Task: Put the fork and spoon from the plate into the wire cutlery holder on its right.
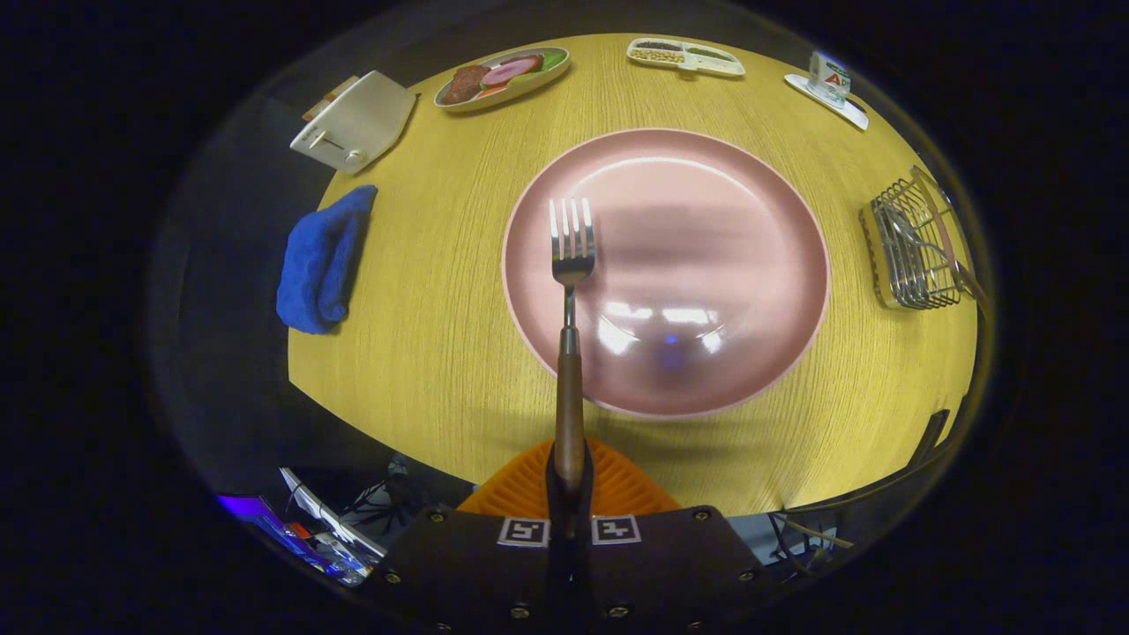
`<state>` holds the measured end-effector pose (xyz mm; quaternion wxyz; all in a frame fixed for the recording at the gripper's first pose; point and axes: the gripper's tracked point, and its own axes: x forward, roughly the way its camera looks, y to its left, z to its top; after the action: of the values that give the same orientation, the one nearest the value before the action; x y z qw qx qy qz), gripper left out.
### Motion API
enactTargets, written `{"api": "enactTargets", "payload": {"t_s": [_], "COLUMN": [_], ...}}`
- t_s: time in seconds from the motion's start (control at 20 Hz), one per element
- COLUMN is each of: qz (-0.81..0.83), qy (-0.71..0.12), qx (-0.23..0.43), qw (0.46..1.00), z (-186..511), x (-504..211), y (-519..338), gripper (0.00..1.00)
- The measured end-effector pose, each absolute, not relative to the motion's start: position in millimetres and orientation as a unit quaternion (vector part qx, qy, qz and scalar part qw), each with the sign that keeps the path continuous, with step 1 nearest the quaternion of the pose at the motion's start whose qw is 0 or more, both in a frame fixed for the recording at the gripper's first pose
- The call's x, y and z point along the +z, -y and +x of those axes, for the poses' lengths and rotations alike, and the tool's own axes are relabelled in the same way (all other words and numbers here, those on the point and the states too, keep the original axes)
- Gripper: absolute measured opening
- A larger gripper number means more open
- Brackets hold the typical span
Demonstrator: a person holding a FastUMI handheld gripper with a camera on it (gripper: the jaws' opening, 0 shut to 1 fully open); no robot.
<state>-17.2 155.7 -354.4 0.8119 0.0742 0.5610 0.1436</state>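
My gripper (569,489) is shut on the wooden handle of a fork (571,291). The fork points straight ahead from the fingers, held up in the air, with its metal tines over the left part of a large pink plate (706,220). The plate lies on the round yellow wooden table and its surface looks bare. The wire cutlery holder (917,247) stands to the right of the plate, near the table's right edge. A utensil with a long handle rests inside it, leaning toward the right; it looks like the spoon.
A blue cloth (322,260) lies left of the plate. A white toaster (357,119), a plate of food (503,78), a divided tray (686,56) and a small carton on a saucer (829,84) line the far edge. An orange chair seat (520,489) sits below the table's near edge.
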Motion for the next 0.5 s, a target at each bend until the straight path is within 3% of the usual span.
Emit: {"api": "enactTargets", "payload": {"t_s": [0.5], "qz": [0.125], "qy": [-0.521], "qx": [0.096], "qw": [0.839], "z": [18.7], "x": [-300.7], "y": [-86.2], "gripper": [0.03]}}
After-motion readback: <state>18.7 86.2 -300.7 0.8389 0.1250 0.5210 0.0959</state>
